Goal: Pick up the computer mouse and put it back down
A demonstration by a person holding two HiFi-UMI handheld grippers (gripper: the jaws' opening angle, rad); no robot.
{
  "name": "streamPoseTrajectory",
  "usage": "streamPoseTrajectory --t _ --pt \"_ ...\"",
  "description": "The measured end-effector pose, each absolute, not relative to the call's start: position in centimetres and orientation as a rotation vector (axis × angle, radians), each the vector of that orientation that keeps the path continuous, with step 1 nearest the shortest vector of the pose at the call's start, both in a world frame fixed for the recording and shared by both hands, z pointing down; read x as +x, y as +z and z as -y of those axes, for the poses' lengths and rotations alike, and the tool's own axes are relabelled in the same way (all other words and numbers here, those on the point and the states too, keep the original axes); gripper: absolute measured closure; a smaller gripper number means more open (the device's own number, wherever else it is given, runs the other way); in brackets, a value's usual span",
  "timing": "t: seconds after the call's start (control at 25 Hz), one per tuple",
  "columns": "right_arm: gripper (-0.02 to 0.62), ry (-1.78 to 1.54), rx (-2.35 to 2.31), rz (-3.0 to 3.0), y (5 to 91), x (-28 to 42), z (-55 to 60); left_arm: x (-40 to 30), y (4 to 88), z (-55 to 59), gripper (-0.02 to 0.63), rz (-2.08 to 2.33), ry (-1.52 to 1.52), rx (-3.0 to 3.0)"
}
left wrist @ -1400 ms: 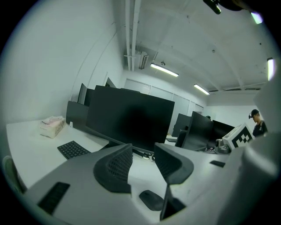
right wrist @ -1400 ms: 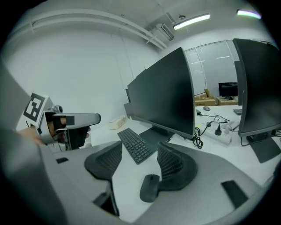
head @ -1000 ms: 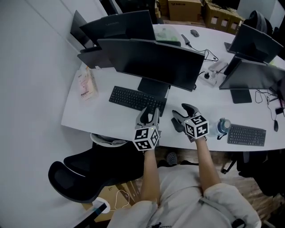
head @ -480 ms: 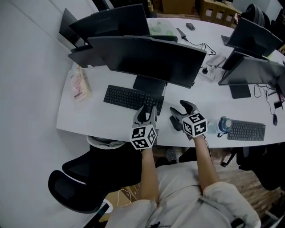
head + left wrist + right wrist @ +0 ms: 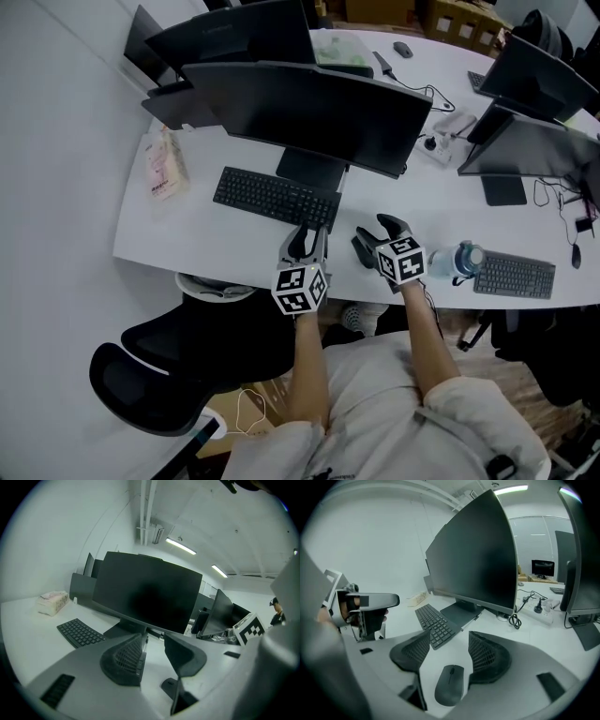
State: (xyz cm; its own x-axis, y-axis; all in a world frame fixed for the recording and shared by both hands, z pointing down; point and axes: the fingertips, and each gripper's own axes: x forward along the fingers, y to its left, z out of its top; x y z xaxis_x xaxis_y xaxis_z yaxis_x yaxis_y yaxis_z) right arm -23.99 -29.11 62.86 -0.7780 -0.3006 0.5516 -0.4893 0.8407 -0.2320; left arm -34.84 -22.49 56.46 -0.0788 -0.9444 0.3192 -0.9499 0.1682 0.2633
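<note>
The white desk [image 5: 216, 239] carries a wide dark monitor [image 5: 309, 112], with a black keyboard [image 5: 274, 198] in front of its stand. Both grippers sit low over the desk's near edge, by the keyboard's right end. The right gripper [image 5: 380, 239] has its jaws spread, and the mouse [image 5: 450, 685] lies flat on the desk between them, with no pad pressing it. The left gripper [image 5: 307, 239] has its jaws parted with only bare desk between them
</note>
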Motion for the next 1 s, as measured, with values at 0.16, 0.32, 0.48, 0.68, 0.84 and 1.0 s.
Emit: streamPoseTrajectory --t 0.16,0.32,0.48,0.68,0.84,1.0 --pt "0.33 0.496 0.57 2.489 64.2 -24.3 28.6 -34.7 56.8 21.6 0.445 2.041 0.057 1.789" --pt "0.331 0.5 0.547 2.451 66.0 -24.3 27.6 -35.0 57.5 20.9 0.445 2.043 0.096 1.766" --pt "0.327 0.473 0.526 2.401 68.2 -24.2 26.6 -34.9 58.5 20.3 0.445 2.023 0.142 1.761" --pt "0.322 0.476 0.535 2.334 70.9 -23.8 26.0 -33.9 59.2 20.2 0.445 1.992 0.18 1.785" --pt "0.307 0.485 0.536 2.289 72.7 -23.5 25.4 -33.2 59.5 20.1 0.449 1.971 0.206 1.803" --pt "0.287 0.482 0.573 2.252 74.3 -23.2 25.0 -33.5 60.0 19.6 0.516 1.979 0.236 1.783"
